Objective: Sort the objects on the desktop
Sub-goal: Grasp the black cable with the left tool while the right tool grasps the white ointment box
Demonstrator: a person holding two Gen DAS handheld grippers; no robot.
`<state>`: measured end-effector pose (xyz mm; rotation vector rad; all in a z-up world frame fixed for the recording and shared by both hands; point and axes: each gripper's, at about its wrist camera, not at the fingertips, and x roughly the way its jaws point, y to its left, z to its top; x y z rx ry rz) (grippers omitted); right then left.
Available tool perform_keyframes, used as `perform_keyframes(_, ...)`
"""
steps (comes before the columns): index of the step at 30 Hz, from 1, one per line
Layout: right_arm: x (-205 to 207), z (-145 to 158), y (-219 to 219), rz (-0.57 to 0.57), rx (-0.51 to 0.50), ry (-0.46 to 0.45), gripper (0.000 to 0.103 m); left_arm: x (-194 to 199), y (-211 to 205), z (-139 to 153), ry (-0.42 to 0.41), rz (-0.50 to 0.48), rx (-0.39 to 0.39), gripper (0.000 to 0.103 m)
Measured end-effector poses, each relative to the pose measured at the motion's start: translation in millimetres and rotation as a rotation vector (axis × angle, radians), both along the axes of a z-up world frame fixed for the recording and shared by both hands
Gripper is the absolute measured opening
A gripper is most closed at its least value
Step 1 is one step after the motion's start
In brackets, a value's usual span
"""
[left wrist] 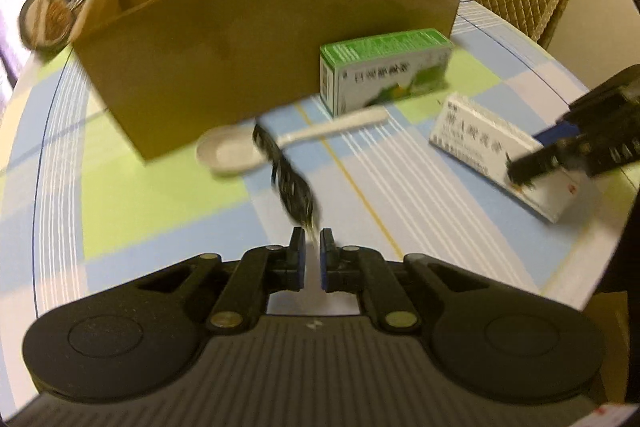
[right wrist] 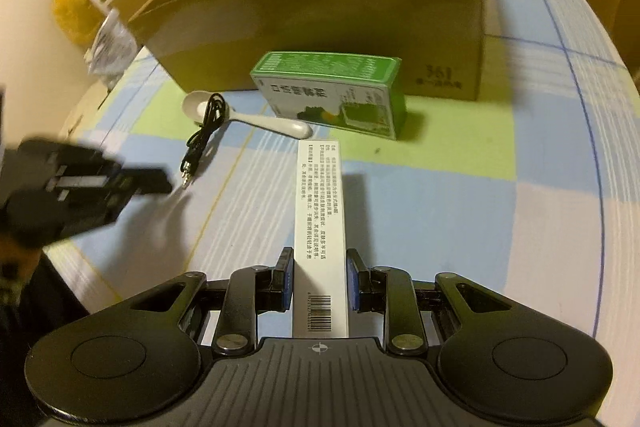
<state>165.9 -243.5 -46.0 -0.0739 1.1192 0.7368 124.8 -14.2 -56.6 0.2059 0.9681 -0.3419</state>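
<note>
Cable (left wrist: 286, 179), black, thin, coiled in loose loops with plug ends: judged light, limp, prone to dangle and snag; best pinched at the plug end or the bundled middle. Plug end sits between the fingers of the left gripper (left wrist: 313, 239), which are nearly pressed together on it; the rest trails over the counter (left wrist: 140, 195) toward the white spoon (left wrist: 288, 139).

Box (right wrist: 318, 239), white, long, printed: judged light, stiff card, crushable under hard squeeze; hold across the narrow sides. Right gripper (right wrist: 319, 277) fingers pinch it there, barcode end nearest the camera.

Green box (right wrist: 332, 95) stands apart, before the cardboard carton (right wrist: 320, 11).
</note>
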Motion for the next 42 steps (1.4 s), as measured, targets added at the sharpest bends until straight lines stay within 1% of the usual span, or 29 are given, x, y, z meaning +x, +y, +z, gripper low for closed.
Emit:
perform_keyframes(2,-1,0,-6,-0.028,0.004,-0.007,0.023,-13,6,1,0.003,0.033,-0.002,0.005)
perform_keyframes(5,-3,1,-14,-0.052,0.020,-0.012,0.026,-20,14,3,-0.006,0.078,-0.014,0.009)
perform_keyframes(6,-4,1,-16,-0.061,0.018,-0.019,0.033,-19,15,3,-0.009,0.090,-0.015,0.012)
perform_keyframes(7,-5,2,-17,-0.068,0.012,-0.030,0.045,-17,16,5,-0.015,0.098,-0.009,0.020)
perform_keyframes(8,-6,2,-18,-0.074,0.009,-0.042,0.051,-14,14,6,-0.026,0.100,-0.004,0.025)
perform_keyframes(9,-8,3,-19,-0.079,0.007,-0.055,0.056,-12,14,9,-0.034,0.100,-0.002,0.027)
perform_keyframes(11,-12,3,-18,-0.076,-0.008,-0.089,0.058,-4,9,11,-0.047,0.098,0.000,0.034)
perform_keyframes(14,-23,6,-10,-0.039,-0.063,-0.195,0.059,11,-1,11,-0.060,0.088,-0.001,0.039)
perform_keyframes(16,-28,6,-7,-0.025,-0.073,-0.238,0.059,19,-7,9,-0.062,0.078,-0.001,0.039)
perform_keyframes(18,-25,4,-11,-0.057,-0.058,-0.234,0.059,28,-13,7,-0.059,0.072,0.000,0.039)
perform_keyframes(21,-16,3,-23,-0.132,-0.037,-0.216,0.059,40,-17,4,-0.055,0.062,0.003,0.039)
perform_keyframes(26,-8,4,-33,-0.180,-0.068,-0.241,0.059,50,-21,-3,-0.042,0.044,0.016,0.039)
perform_keyframes(31,-14,2,-31,-0.135,-0.064,-0.247,0.059,53,-20,-9,-0.021,0.044,0.009,0.035)
perform_keyframes(33,-17,0,-28,-0.126,-0.058,-0.240,0.059,52,-20,-11,-0.010,0.040,0.010,0.022)
perform_keyframes(37,-25,1,-23,-0.102,-0.052,-0.246,0.059,41,-15,-9,0.007,0.054,0.000,0.021)
perform_keyframes(39,-28,0,-19,-0.084,-0.056,-0.252,0.059,30,-12,-8,0.019,0.056,-0.013,0.021)
perform_keyframes(42,-33,0,-14,-0.062,-0.067,-0.264,0.060,9,-10,-4,0.027,0.046,-0.010,0.021)
